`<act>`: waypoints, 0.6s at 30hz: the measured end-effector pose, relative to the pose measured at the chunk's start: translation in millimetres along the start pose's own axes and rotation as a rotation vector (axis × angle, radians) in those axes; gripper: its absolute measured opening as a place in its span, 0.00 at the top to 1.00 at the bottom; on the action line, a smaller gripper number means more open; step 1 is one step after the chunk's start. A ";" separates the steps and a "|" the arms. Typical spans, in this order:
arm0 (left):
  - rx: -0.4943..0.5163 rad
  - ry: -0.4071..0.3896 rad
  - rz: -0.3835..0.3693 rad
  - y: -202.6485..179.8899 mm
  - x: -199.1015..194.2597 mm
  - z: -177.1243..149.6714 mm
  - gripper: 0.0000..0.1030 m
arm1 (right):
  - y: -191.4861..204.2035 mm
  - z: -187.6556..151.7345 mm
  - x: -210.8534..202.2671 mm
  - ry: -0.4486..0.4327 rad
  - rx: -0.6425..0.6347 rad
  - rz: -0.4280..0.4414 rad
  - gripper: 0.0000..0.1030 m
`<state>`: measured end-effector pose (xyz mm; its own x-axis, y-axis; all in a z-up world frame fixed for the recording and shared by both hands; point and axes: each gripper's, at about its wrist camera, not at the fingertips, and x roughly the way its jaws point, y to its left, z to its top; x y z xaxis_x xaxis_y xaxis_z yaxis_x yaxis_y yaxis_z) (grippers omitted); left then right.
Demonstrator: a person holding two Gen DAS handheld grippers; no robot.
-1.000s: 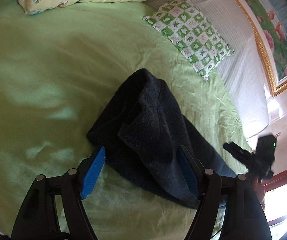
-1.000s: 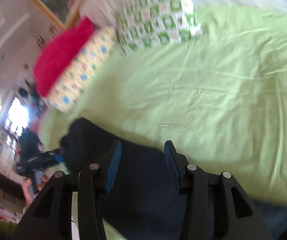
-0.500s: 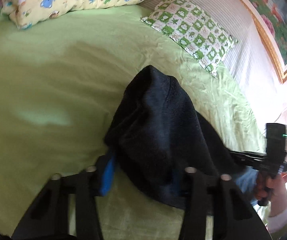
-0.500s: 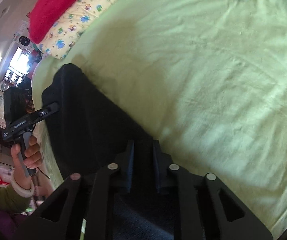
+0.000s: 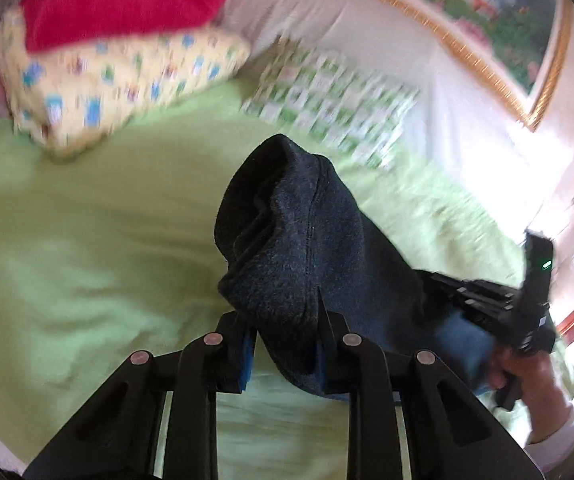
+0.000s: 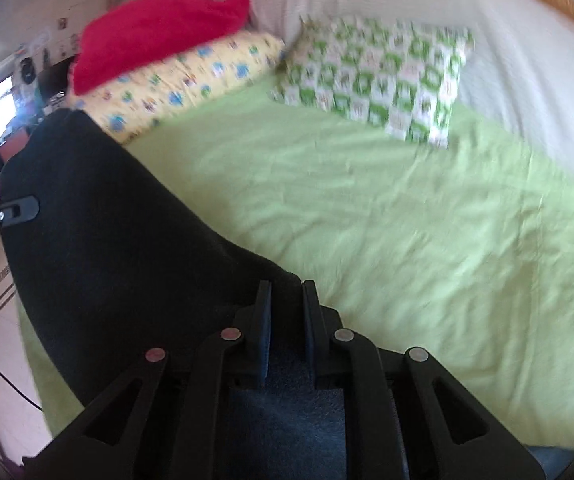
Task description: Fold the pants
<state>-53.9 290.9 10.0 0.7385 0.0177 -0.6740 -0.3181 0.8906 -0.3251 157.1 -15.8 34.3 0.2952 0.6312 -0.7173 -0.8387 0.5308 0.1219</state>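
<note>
Dark fleece pants (image 5: 307, 248) hang over the green sheet (image 5: 87, 248). Left gripper (image 5: 285, 344) and right gripper (image 6: 285, 320) each pinch the fabric at 6 o'clock.

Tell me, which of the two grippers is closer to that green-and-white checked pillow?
Right, as far as I can judge. The right gripper, clamped on the dark pants, sits on the pillow's side of the bed. The left gripper, also clamped on them, sits nearer the yellow pillow; the green-and-white checked pillow lies off right.

Green sheet (image 6: 427, 240), three pillows, one red (image 6: 155, 32), framed picture (image 5: 499, 36).
</note>
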 end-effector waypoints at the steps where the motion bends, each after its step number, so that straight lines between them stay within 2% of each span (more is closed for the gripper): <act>1: -0.006 0.027 0.008 5.9 7.8 -2.5 0.77 | -2.2 -4.8 14.1 0.031 0.014 -0.002 0.85; 2: -0.022 0.056 0.016 12.2 18.1 -5.0 0.76 | -4.3 -9.6 26.6 0.063 0.028 -0.004 0.83; 4: -0.053 0.089 0.021 26.3 22.7 -12.0 0.69 | -4.0 -13.9 34.4 0.068 0.052 -0.018 0.79; 6: -0.074 0.062 0.021 32.4 7.6 -16.7 0.58 | -8.6 -13.0 23.0 0.035 0.104 -0.013 0.72; 8: -0.059 0.037 0.059 32.9 -9.1 -19.3 0.54 | -15.3 -15.0 -1.1 -0.020 0.167 -0.002 0.70; 9: -0.051 0.026 0.067 32.5 -18.3 -20.2 0.54 | -19.8 -18.4 -19.5 -0.062 0.207 0.019 0.70; 11: -0.044 0.006 0.051 30.0 -34.8 -23.2 0.54 | -24.7 -29.2 -41.2 -0.104 0.266 0.048 0.60; 13: -0.019 -0.011 0.038 18.3 -48.2 -20.8 0.54 | -31.1 -46.9 -64.0 -0.139 0.335 0.081 0.55; 18: 0.090 -0.030 -0.020 -29.1 -61.0 -16.0 0.52 | -36.0 -81.5 -84.6 -0.129 0.435 0.089 0.55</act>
<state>-99.2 256.6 50.0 0.7619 0.0122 -0.6475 -0.2495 0.9282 -0.2761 125.0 -134.4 34.7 0.3084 0.7358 -0.6029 -0.6017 0.6418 0.4754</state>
